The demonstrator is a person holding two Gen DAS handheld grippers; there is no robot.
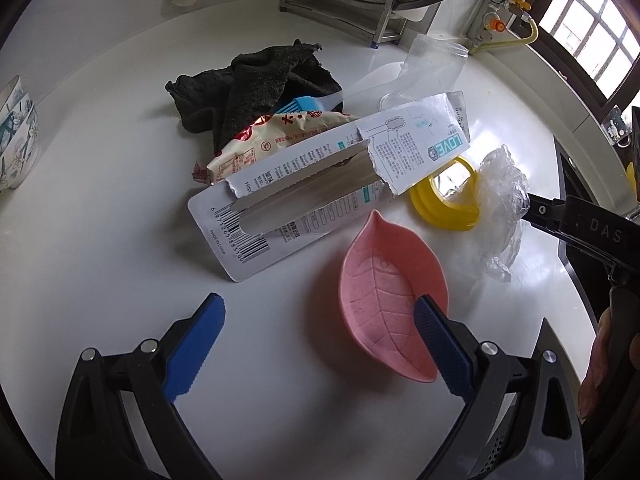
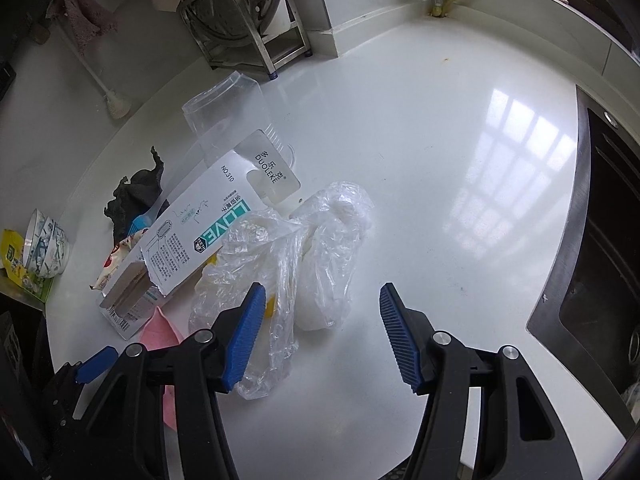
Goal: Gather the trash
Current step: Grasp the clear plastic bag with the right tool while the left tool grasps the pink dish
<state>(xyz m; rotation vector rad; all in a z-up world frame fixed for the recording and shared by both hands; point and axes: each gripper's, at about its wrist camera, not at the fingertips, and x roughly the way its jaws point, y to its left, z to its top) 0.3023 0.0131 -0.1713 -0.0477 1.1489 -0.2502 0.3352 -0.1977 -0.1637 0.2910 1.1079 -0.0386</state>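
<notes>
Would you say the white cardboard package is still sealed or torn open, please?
Torn open. The package has a ragged flap lifted off its back, exposing a long bare strip inside; whether anything remains in it cannot be told.

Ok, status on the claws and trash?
Both claws open, empty. Right claw over plastic bag. Left claw at pink dish. Torn card package untouched.

Home kitchen for sure: white tabletop, black sink beside it, steel dish rack behind.
</notes>
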